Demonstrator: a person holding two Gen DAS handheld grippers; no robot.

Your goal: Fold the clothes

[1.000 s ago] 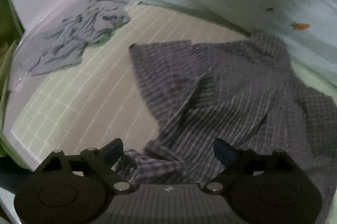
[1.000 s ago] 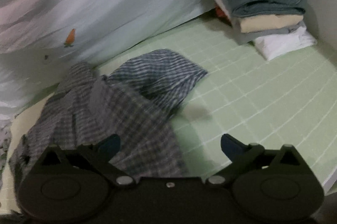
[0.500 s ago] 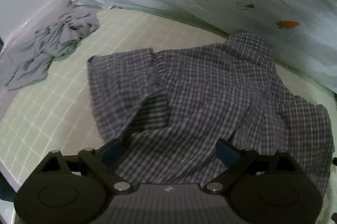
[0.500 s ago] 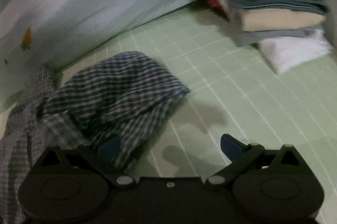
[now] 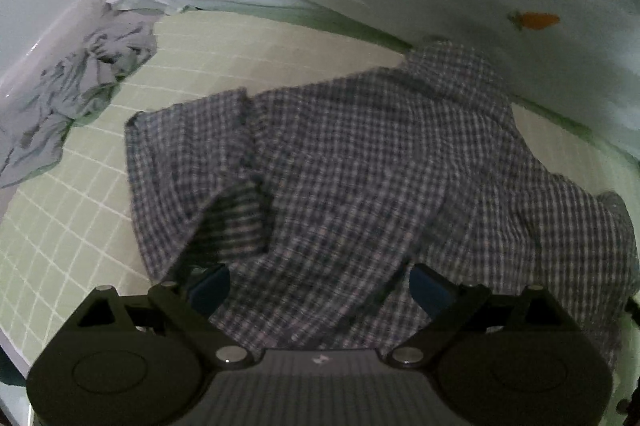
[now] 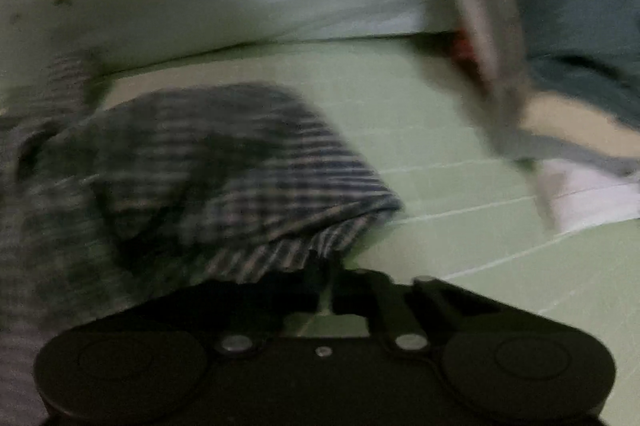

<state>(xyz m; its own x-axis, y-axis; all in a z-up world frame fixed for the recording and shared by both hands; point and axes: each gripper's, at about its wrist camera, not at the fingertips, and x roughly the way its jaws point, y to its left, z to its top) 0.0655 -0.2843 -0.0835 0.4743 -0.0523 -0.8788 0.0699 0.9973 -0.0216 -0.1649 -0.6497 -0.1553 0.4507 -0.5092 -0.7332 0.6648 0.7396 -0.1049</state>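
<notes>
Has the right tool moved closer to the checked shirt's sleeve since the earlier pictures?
Yes. The right tool came down toward the checked shirt on the green mat, closing at its edge.

Dim room; green grid-patterned mattress
</notes>
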